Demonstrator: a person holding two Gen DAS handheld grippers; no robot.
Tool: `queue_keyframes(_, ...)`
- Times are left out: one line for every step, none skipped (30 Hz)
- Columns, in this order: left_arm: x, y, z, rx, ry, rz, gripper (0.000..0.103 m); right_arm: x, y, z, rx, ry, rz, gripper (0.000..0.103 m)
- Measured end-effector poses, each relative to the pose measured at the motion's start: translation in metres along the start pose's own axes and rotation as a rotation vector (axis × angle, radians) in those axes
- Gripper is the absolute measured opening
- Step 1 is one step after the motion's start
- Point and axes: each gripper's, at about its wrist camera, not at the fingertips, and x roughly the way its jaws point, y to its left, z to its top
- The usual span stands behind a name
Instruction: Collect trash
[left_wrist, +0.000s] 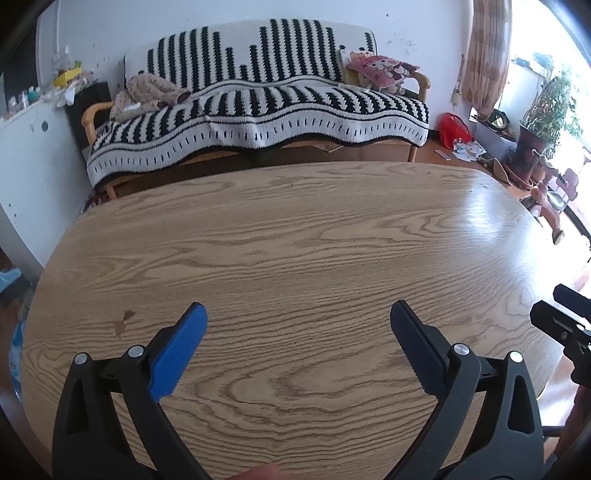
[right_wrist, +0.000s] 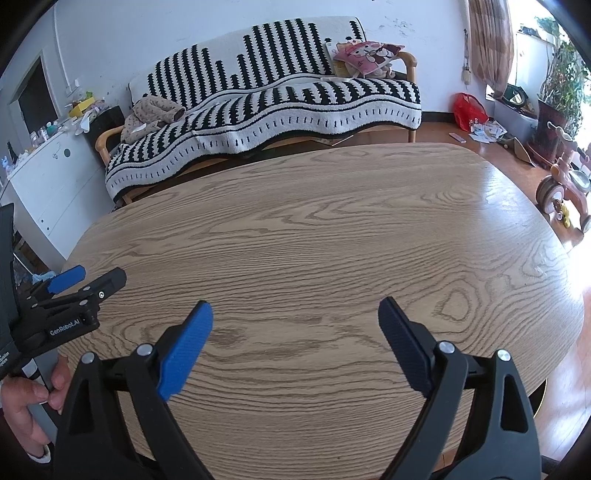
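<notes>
My left gripper (left_wrist: 297, 306) hangs open over the near part of a bare oval wooden table (left_wrist: 295, 229), with nothing between its blue and black pads. My right gripper (right_wrist: 294, 302) is open too, tilted down at the same table (right_wrist: 314, 221), jaws empty. Each shows in the other's view: the right gripper (left_wrist: 561, 314) at the right edge, the left gripper (right_wrist: 96, 276) at the left with a hand (right_wrist: 26, 406) on its handle. On the floor at the far right lie scattered papers (right_wrist: 487, 131) beside a red bag (right_wrist: 469, 109). No trash shows on the tabletop.
A sofa with a black-and-white striped blanket (left_wrist: 258, 107) stands behind the table. A white cabinet (left_wrist: 33, 155) with clutter is at the left. Potted plants (left_wrist: 546, 110) and a pink tricycle (right_wrist: 565, 184) stand at the right. A small brown mark (left_wrist: 125, 319) is on the table.
</notes>
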Motion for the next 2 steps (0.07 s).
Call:
queue_keyframes(0.0008, 0.0015, 0.0000, -0.003, 0.002, 0.003, 0.096, 0.0008, 0.0009, 0.0014, 0.002, 0.000, -0.002, 0.088)
queue_keyframes(0.0014, 0.0023, -0.0004, -0.002, 0.003, 0.004, 0.096, 0.0015, 0.0006, 0.0016, 0.005, 0.001, -0.001, 0.088)
